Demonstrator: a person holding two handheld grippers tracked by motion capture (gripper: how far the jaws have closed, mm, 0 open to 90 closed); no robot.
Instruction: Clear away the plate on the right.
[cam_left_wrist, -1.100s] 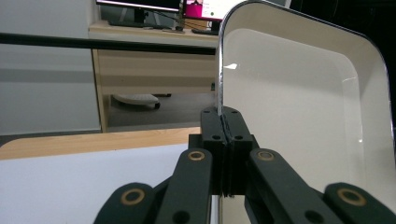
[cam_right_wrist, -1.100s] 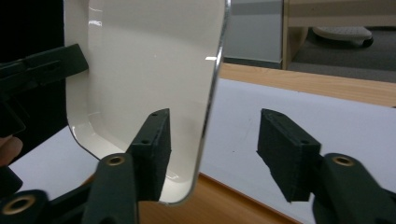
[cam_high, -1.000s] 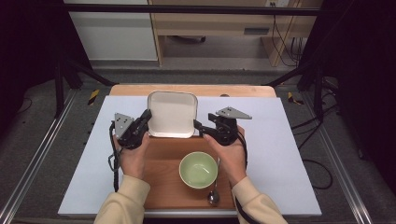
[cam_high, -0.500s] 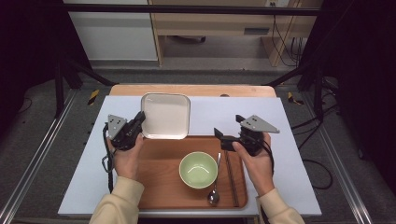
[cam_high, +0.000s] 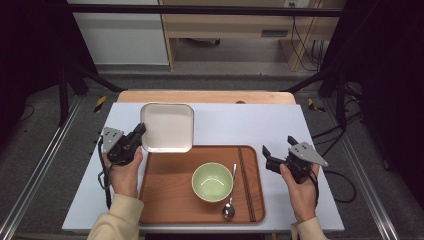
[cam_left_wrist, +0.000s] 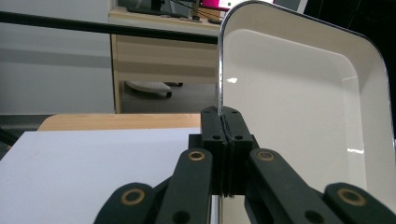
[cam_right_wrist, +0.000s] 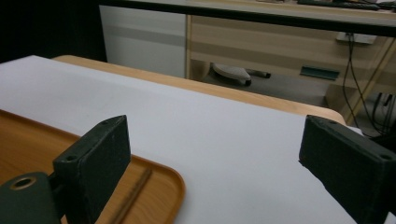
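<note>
Nearest the person, a round pale-green bowl (cam_high: 213, 181) is sitting on the smooth wooden tray (cam_high: 165, 200), a metal spoon (cam_high: 230, 204) and dark chopsticks (cam_high: 245, 180) lying just right of it. At the right, the right gripper (cam_high: 278, 151) is hovering over the white tabletop (cam_high: 240, 125), its flat black jaws standing wide with nothing between them. Farther left, the left gripper (cam_high: 141, 129) is pinching the thin rim of the glossy, cream, round-cornered square plate (cam_high: 167, 126), which is lying beyond the tray's far edge.

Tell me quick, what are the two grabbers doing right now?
Left gripper: shut on the rim of the white plate.
Right gripper: open, holding nothing; its jaws have just been opening.
</note>
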